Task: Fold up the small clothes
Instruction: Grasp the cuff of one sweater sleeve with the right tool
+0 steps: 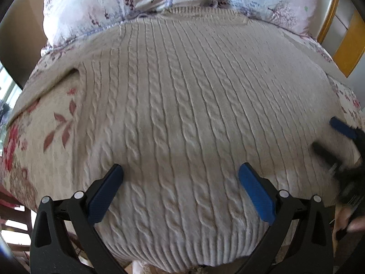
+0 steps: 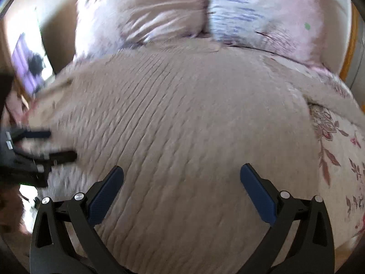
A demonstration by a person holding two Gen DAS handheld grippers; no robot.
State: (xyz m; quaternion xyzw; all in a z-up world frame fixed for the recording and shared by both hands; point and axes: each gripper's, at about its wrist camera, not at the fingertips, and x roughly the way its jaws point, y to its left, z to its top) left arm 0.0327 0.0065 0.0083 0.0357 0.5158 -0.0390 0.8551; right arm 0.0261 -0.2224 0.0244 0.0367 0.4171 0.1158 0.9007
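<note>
Nearest my left wrist camera are the blue pads of the left gripper (image 1: 180, 171), spread wide and pinching nothing, with the ribbed hem of the cream cable-knit sweater (image 1: 182, 105) lying directly beneath and between them. That sweater is spread flat on the floral bedspread (image 1: 29, 141), its long axis running straight away from both tongs: hem towards me, neckline far off against the pillows (image 1: 95, 2). One sleeve opening shows on the left side in the left wrist view. The right gripper (image 2: 182, 171) is likewise spread apart and empty, hanging over the knit a little to the right of the left one; its view is smeared by motion blur, so I cannot say whether either fingertip touches the fabric. Each tool appears at the edge of the other's view, placing them side by side along the hem end. I judge the hem is the nearer edge for both hands, the left over its middle and the right towards the right-hand corner, so the coming move probably depends on gripping at this near end.
</note>
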